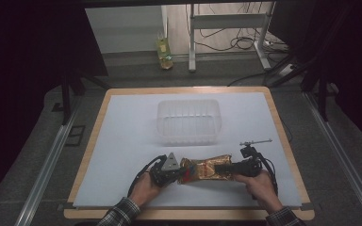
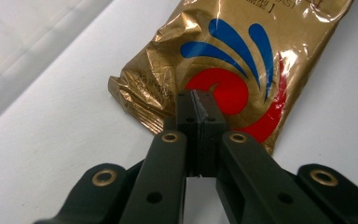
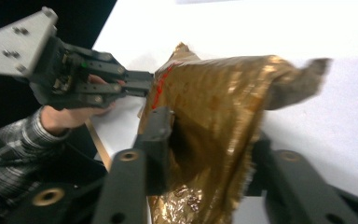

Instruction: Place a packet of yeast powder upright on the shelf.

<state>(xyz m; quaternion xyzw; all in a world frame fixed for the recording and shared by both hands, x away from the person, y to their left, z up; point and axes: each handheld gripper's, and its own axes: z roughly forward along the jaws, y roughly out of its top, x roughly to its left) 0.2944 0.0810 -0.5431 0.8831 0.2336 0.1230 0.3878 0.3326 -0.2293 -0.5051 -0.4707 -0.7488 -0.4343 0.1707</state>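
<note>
Both grippers clamp gold bag [image 1: 205, 169] near the tub [image 1: 188, 121]: left gripper [image 2: 198, 105] pinches crumpled end (jaws closed), right gripper [image 3: 209, 135] opposite end.

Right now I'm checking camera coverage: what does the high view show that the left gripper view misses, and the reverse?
The high view alone shows the clear plastic container, the right gripper at the gold bag's far end, both hands and the wooden table edge. The left gripper view alone shows the bag's blue and red swirl print up close, and its crumpled end pinched between shut jaws. Both show the gold bag, the left gripper and the white tabletop.
</note>
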